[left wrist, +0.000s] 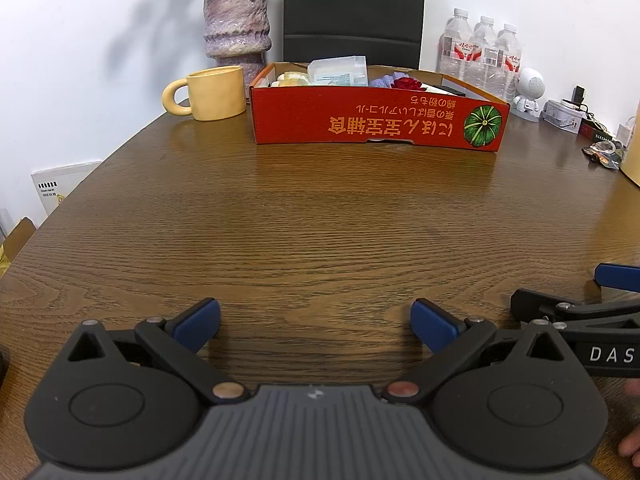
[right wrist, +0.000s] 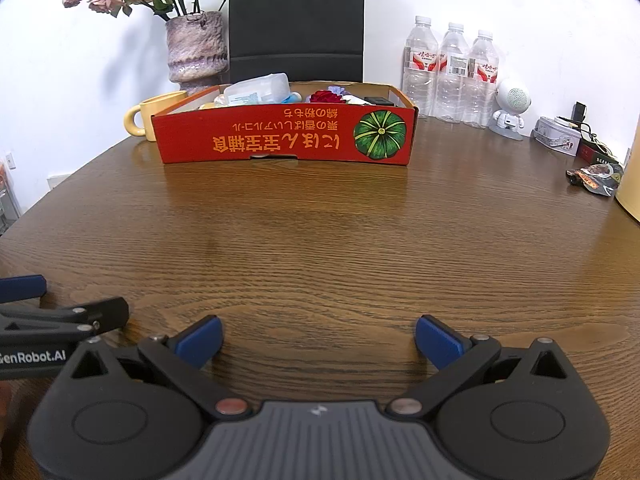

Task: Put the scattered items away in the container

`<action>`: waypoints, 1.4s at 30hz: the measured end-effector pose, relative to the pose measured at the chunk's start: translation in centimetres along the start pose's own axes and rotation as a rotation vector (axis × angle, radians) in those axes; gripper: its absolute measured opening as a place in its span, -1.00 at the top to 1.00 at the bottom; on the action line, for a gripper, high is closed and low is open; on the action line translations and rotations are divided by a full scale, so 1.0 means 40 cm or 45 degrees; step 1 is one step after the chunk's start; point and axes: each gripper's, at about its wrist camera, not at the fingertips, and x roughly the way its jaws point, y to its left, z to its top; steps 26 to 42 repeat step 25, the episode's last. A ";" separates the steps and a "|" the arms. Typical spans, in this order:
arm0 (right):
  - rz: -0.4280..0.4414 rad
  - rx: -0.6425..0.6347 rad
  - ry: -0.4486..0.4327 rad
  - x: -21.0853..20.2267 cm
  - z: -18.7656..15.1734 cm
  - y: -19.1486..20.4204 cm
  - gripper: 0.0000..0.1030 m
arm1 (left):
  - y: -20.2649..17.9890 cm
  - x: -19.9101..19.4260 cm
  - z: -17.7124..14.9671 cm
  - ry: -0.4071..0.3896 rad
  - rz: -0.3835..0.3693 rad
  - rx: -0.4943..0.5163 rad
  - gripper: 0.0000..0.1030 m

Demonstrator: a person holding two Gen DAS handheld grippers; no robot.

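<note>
Both claws sit low over the near edge of the wooden worktop (left wrist: pixel 320 216), side by side, the left claw (left wrist: pixel 315 324) and the right claw (right wrist: pixel 318 340) each spread wide with nothing between the blue pads. The red cardboard box (right wrist: pixel 284 136) stands well apart at the far side, already holding a clear plastic tub (right wrist: pixel 258 88), a red rose (right wrist: pixel 324 97) and other small items. A yellow mug (left wrist: pixel 208 92) stands just beside the box, and a vase (left wrist: pixel 236 28) and water bottles (right wrist: pixel 452 68) stand near it.
</note>
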 end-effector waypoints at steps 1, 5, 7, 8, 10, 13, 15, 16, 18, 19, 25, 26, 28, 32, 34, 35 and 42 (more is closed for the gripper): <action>0.000 0.000 0.000 0.000 0.000 0.000 -1.00 | 0.000 0.000 0.000 0.000 0.000 0.000 -1.00; -0.006 0.004 0.000 0.000 0.000 0.000 -1.00 | 0.002 0.000 0.000 0.000 -0.001 0.000 -1.00; -0.019 0.013 0.000 0.000 0.000 0.001 -1.00 | 0.002 0.000 0.000 0.000 -0.001 -0.001 -1.00; -0.019 0.014 0.000 0.000 0.000 0.001 -1.00 | 0.002 0.000 0.000 0.000 -0.001 -0.001 -1.00; -0.020 0.016 0.000 0.001 0.000 0.001 -1.00 | 0.002 0.000 0.000 0.000 -0.001 -0.001 -1.00; -0.020 0.016 0.000 0.003 0.000 0.002 -1.00 | 0.002 0.000 0.000 0.000 -0.001 -0.001 -1.00; -0.020 0.015 0.000 0.003 0.000 0.001 -1.00 | 0.002 0.000 0.001 0.000 -0.001 -0.001 -1.00; -0.020 0.015 0.000 0.003 0.000 0.001 -1.00 | 0.003 0.000 0.001 0.000 -0.001 -0.001 -1.00; -0.020 0.015 0.000 0.003 0.000 0.002 -1.00 | 0.003 0.000 0.001 0.000 -0.002 -0.001 -1.00; -0.020 0.015 0.000 0.003 0.000 0.002 -1.00 | 0.001 -0.001 0.001 0.000 -0.001 -0.002 -1.00; -0.020 0.016 0.000 0.003 0.000 0.001 -1.00 | 0.002 -0.001 0.000 0.000 -0.004 0.001 -1.00; -0.020 0.016 0.000 0.003 0.000 0.001 -1.00 | 0.002 -0.001 0.000 0.000 -0.004 0.001 -1.00; -0.020 0.016 0.000 0.003 0.000 0.001 -1.00 | 0.002 -0.001 0.000 0.000 -0.004 0.001 -1.00; -0.020 0.016 0.000 0.003 0.000 0.001 -1.00 | 0.002 -0.001 0.000 0.000 -0.004 0.001 -1.00; -0.020 0.016 0.000 0.003 0.000 0.001 -1.00 | 0.002 -0.001 0.000 0.000 -0.004 0.001 -1.00; -0.020 0.016 0.000 0.003 0.000 0.001 -1.00 | 0.002 -0.001 0.000 0.000 -0.004 0.001 -1.00; -0.020 0.016 0.000 0.003 0.000 0.001 -1.00 | 0.002 -0.001 0.000 0.000 -0.004 0.001 -1.00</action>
